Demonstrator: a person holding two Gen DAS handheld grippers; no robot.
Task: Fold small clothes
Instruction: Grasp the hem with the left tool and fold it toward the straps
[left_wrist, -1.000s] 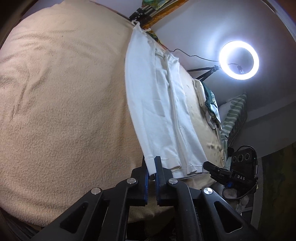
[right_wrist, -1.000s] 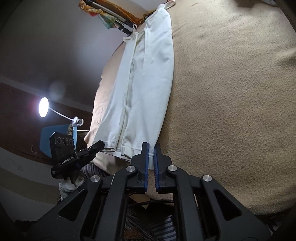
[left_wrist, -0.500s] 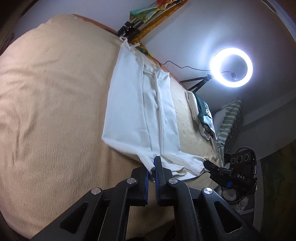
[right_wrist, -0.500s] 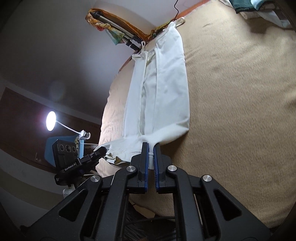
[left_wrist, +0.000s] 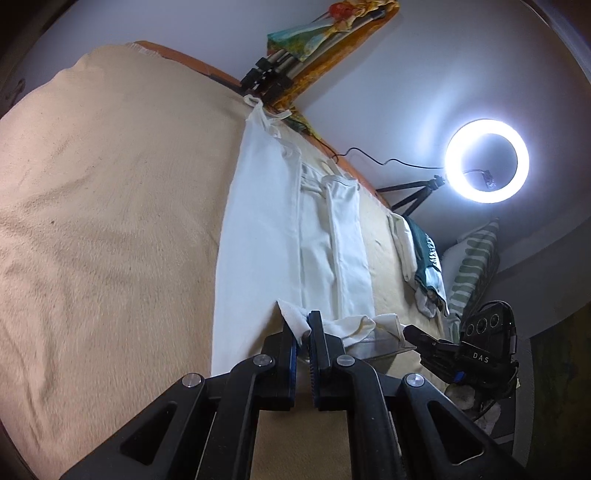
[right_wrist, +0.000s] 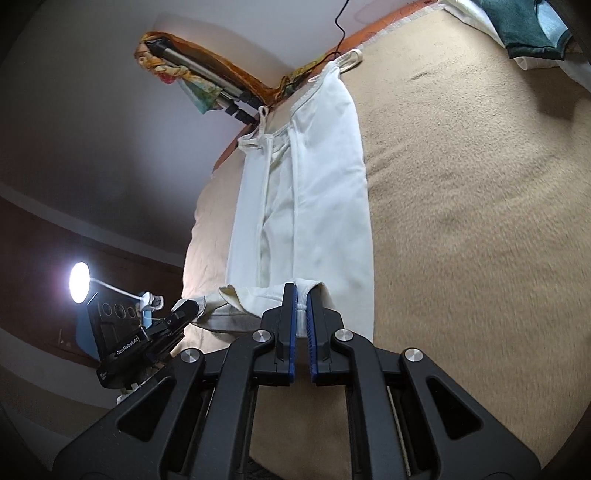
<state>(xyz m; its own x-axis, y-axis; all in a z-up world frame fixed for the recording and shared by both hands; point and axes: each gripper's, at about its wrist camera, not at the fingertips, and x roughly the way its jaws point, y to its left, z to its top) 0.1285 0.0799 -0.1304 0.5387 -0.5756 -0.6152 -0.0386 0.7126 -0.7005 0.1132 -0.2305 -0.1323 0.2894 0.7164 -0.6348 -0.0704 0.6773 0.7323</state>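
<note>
A white garment (left_wrist: 280, 229) lies lengthwise on a beige blanket (left_wrist: 110, 206), its side parts folded inward. My left gripper (left_wrist: 302, 325) is shut on one corner of its near hem and holds it above the cloth. My right gripper (right_wrist: 301, 299) is shut on the other hem corner of the garment (right_wrist: 306, 192). The near end is lifted and carried over the rest, so the hem hangs between the two grippers. The other gripper shows at the side of each view (left_wrist: 436, 343) (right_wrist: 177, 314).
A pile of folded clothes (left_wrist: 421, 258) with a dark green piece lies on the blanket beyond the garment, by a striped pillow (left_wrist: 472, 266). A ring light (left_wrist: 487, 160) on a tripod stands past the bed. A small lamp (right_wrist: 79, 282) glows at the other side.
Both grippers have lifted the near hem off the blanket and carried it forward over the garment. The garment, flat a second ago, now has its near end doubled over.
</note>
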